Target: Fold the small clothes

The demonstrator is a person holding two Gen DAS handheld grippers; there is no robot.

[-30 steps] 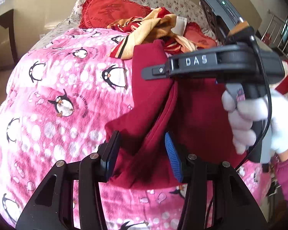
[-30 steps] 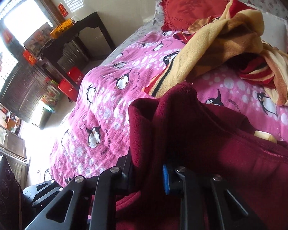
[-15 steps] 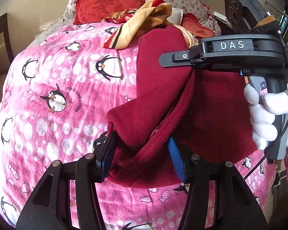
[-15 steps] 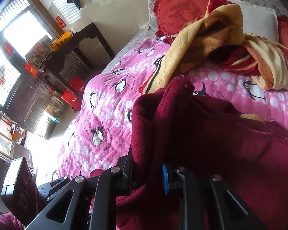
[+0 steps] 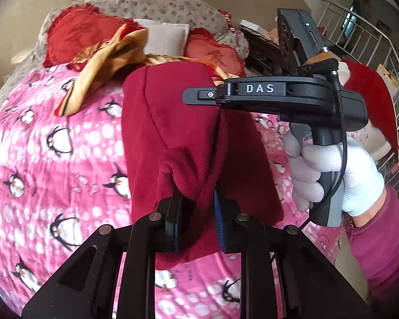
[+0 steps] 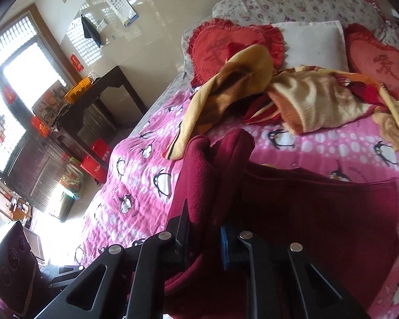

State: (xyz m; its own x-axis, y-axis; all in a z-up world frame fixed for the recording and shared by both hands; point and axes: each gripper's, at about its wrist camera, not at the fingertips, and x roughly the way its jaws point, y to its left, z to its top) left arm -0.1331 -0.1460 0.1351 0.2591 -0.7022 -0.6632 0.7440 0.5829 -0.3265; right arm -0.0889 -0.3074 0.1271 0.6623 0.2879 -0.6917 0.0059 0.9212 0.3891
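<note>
A dark red fleece garment (image 5: 173,122) hangs above the pink penguin bedspread (image 5: 40,159), held by both grippers. My left gripper (image 5: 196,212) is shut on a bunched fold of its lower edge. My right gripper (image 6: 203,228) is shut on another bunched edge of the same garment (image 6: 306,212); it also shows in the left wrist view (image 5: 252,93), gripped by a white-gloved hand, pinching the cloth near its top. The fabric drapes between the two grippers.
A yellow and red pile of clothes (image 6: 292,98) lies near the head of the bed, in front of two red heart cushions (image 6: 226,45) and a white pillow (image 6: 314,40). A dark wooden table (image 6: 101,90) stands left of the bed. A metal railing (image 5: 372,53) is at the right.
Both grippers have lifted the red garment higher off the bedspread. The left gripper's jaws have closed tighter on the fold. The garment now hangs more upright.
</note>
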